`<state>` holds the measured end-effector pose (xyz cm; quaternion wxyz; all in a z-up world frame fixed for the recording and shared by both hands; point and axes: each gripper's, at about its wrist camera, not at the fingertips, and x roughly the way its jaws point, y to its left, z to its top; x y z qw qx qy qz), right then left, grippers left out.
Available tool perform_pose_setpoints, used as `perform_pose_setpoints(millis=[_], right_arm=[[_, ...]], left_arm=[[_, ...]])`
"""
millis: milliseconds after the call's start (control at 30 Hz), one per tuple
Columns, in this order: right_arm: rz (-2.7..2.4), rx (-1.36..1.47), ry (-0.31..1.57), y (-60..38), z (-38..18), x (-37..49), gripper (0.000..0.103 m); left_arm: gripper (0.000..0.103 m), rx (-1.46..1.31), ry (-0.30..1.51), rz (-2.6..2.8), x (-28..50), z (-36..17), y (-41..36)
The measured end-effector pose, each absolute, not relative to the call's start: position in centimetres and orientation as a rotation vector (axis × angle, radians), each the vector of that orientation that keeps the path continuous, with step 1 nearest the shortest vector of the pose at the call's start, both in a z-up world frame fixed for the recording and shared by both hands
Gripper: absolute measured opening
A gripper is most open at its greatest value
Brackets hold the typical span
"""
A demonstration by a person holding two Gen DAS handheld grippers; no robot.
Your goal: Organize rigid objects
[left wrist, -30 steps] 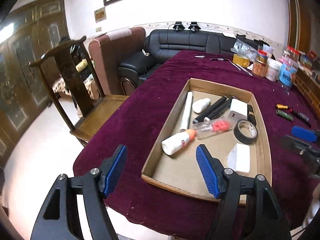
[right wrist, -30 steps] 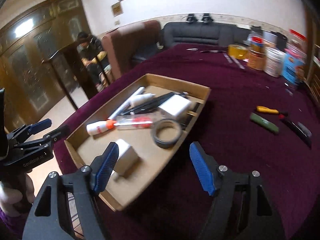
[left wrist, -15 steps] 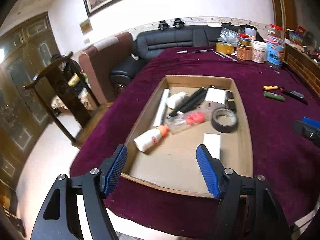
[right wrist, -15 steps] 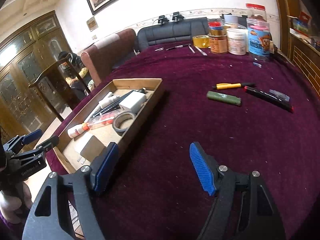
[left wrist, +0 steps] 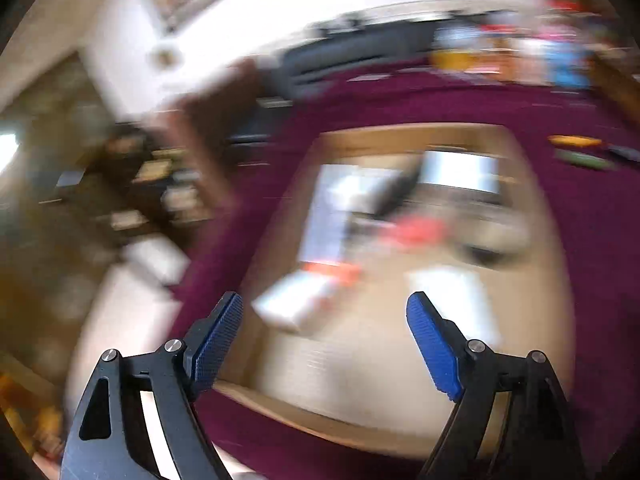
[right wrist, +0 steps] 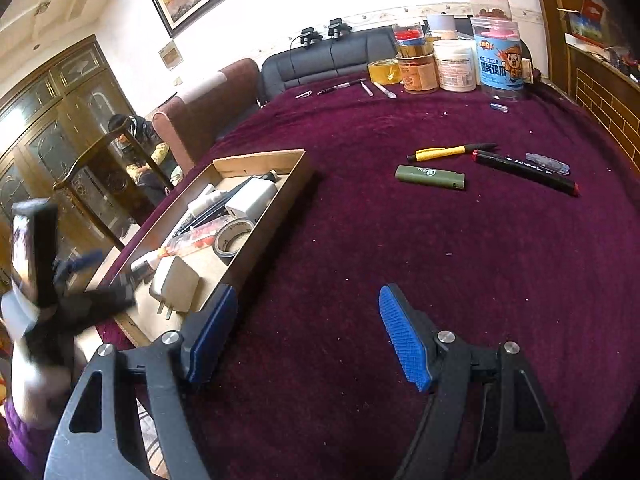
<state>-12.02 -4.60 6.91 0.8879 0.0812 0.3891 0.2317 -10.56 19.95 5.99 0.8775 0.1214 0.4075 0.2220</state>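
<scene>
- Left wrist view, badly blurred: the left gripper [left wrist: 324,344] hangs over the near end of the cardboard tray [left wrist: 404,130] on the purple tablecloth [left wrist: 592,240]. Its jaws have just been opening and stand wide apart with nothing between them.
- Right wrist view: the right gripper [right wrist: 306,332] stands spread and empty above bare cloth, just right of the tray. A yellow pen [right wrist: 448,152], green lighter [right wrist: 430,176] and black marker [right wrist: 524,172] lie well ahead on the cloth. A tape roll [right wrist: 233,237] and white charger [right wrist: 175,285] lie in the tray.

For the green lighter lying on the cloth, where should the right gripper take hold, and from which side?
Probably across the middle of the lighter, coming from above. It lies flat and alone on the tablecloth, long axis running left to right, with its narrow width facing the open right gripper, so the jaws could straddle it clear of the yellow pen.
</scene>
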Motion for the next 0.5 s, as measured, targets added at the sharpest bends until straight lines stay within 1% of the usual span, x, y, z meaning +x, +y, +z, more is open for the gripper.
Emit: perform_pose_setpoints(millis=[67,133,200,267,300,400,500], right_arm=[[0.477,0.172,0.8,-4.9,7.1,-12.1,0.074],[0.47,0.177,0.792,-5.2,7.2,-12.1,0.074],[0.465,0.202,0.805,-5.3,6.8,-11.5,0.074],[0.479,0.239,0.83,-5.1,6.2,-11.0,0.074],[0.488,0.25,0.846,-4.9,5.8,-10.8,0.074],[0.494,0.229,0.86,-4.3,5.5,-11.0,0.074],[0.47,0.194,0.835,-4.6,6.0,-11.6,0.074]], left_arm=[[0.081,0.186,0.849,0.521,-10.4,7.1,22.8],[0.081,0.058,0.81,0.445,-11.8,9.0,24.3],[0.083,-0.047,0.783,0.295,-13.1,10.1,23.9],[0.083,-0.122,0.8,0.117,-13.3,9.9,22.6],[0.083,-0.123,0.816,0.072,-13.1,9.4,21.7],[0.083,0.006,0.889,0.056,-11.1,6.7,18.6],[0.086,0.173,0.931,0.224,-9.7,4.7,18.1]])
